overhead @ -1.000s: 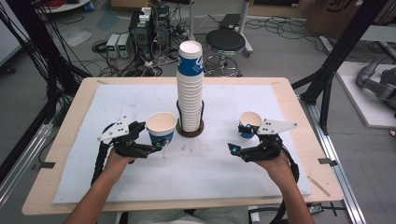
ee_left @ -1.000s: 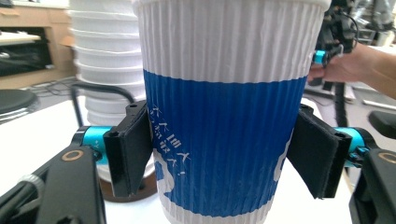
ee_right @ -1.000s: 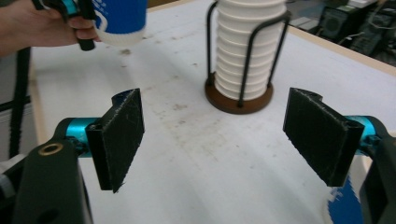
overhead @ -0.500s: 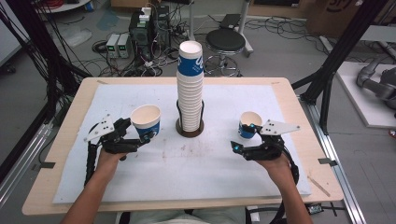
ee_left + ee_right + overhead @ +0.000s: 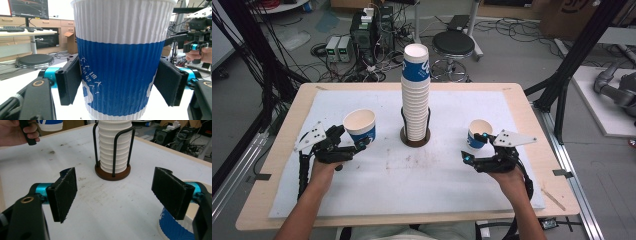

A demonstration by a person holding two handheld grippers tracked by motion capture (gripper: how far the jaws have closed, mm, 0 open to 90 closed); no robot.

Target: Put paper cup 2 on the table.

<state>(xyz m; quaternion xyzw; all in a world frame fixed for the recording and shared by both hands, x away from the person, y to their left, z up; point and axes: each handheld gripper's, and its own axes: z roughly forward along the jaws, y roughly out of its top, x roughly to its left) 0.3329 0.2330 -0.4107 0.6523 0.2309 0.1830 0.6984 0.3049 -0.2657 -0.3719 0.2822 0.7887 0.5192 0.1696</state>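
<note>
On the white mat [image 5: 387, 175] that covers the wooden table [image 5: 277, 170] stand two loose paper cups, one stack of cups and one wire holder. At about nine o'clock from the table's middle, the left gripper [image 5: 362, 142] has its two pads against the sides of the left cup [image 5: 360, 126]; in the left gripper view the left pad lies flat on the blue band of that cup [image 5: 120, 62] and the right pad meets it at its inner edge, so the jaws are clamped on it. The cup is upright, its inside white and bare. At twelve o'clock stands the cup stack [image 5: 415, 90], nested in the black wire holder [image 5: 415, 132] with a brown round base; the top cup is bare inside. At three o'clock the right gripper [image 5: 475, 147] has its jaws spread wide with nothing between them. The right cup [image 5: 477, 131] stands upright on the mat just beside its outer jaw, at that gripper's one o'clock; its inside looks bare too.
</note>
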